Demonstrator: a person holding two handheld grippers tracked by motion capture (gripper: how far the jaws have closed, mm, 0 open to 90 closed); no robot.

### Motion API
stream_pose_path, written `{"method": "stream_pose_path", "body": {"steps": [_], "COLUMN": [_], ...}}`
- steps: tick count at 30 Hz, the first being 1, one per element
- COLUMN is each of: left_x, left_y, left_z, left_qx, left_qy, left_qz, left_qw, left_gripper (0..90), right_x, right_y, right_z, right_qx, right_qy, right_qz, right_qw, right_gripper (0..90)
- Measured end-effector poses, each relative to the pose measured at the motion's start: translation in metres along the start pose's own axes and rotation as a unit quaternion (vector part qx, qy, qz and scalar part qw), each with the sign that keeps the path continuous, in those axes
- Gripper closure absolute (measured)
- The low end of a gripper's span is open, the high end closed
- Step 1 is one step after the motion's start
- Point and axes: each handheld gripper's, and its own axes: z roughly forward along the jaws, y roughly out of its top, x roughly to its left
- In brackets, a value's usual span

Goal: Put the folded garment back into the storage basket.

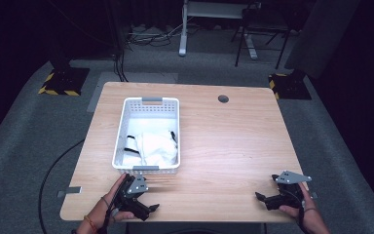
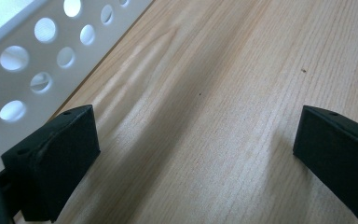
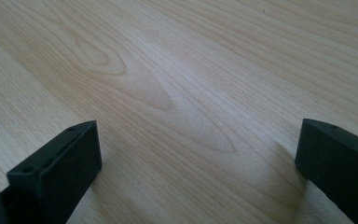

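1. L tongs [image 1: 148, 207] at near bench [image 1: 224, 146] edge, just beside basket [image 1: 126, 114]; jaws wide apart, nothing between.
2. R tongs [image 1: 262, 197] at near right corner, well apart from basket; jaws apart, empty.
3. White cloth [image 1: 157, 147] w/ dark straps lies bunched in basket's near half, prob. one garment; hard to tell.
4. Progress: cloth untouched, no grasp yet. Left: reach in, grip cloth.

High view overlooks the table [image 1: 214, 146]; both gripper views skim it closely.
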Motion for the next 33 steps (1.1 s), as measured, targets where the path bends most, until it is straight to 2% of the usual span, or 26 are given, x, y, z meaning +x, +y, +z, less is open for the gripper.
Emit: {"method": "stream_pose_path", "body": {"steps": [33], "left_x": [0.0], "left_y": [-0.0001], "left_z": [0.0], "left_qx": [0.0], "left_qy": [0.0], "left_qz": [-0.001], "left_qw": [1.0], "left_gripper": [0.2], "right_x": [0.0006], "right_y": [0.0002], "right_z": [0.0003], "right_qx": [0.0], "right_qy": [-0.007], "right_qz": [0.007], "right_qw": [1.0], "right_gripper": [0.3]}}
